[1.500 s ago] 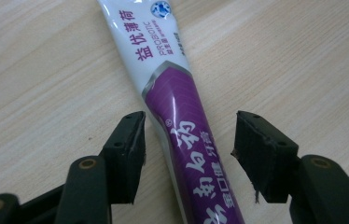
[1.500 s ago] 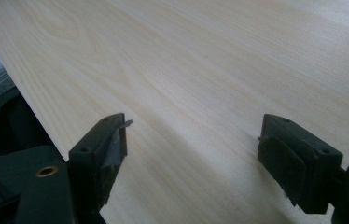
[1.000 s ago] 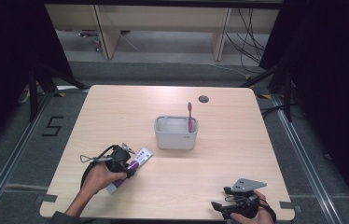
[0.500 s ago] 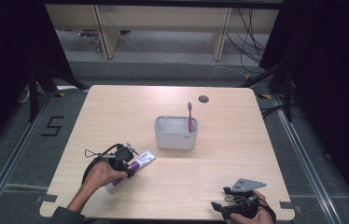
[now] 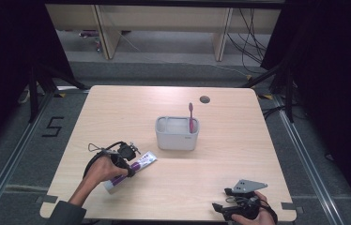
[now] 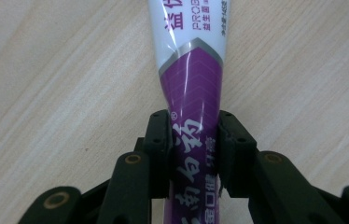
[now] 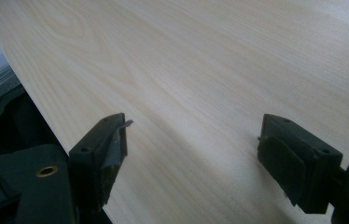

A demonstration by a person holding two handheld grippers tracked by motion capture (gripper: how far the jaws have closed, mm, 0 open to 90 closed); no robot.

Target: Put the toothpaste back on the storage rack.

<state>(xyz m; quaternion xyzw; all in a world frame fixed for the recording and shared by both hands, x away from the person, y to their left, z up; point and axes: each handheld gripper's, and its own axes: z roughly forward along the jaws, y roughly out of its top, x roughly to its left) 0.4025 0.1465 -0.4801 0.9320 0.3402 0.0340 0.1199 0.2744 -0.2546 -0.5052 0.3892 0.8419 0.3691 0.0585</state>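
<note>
A white and purple toothpaste tube (image 5: 141, 164) lies flat on the table's front left, pointing toward the grey holder. In the left gripper view the tube (image 6: 191, 79) runs up between my left gripper's (image 6: 193, 135) jaws, and both pads touch its purple sides. These jaws have just been closing, and the tube sits between them. In the high view the left gripper (image 5: 125, 157) rests over the tube's middle, held by a hand. My right gripper (image 7: 193, 140) stands open with bare wood between its jaws, low at the front right (image 5: 221, 200).
A grey rectangular holder (image 5: 177, 138) stands mid-table with a pink toothbrush (image 5: 191, 117) upright in its right end. A dark round hole (image 5: 205, 99) marks the far side of the wooden table (image 5: 248, 140). The table's edge runs close beside my right gripper.
In the high view the left hand has settled slightly onto the tube, which has stayed in place. The right hand has not moved.
</note>
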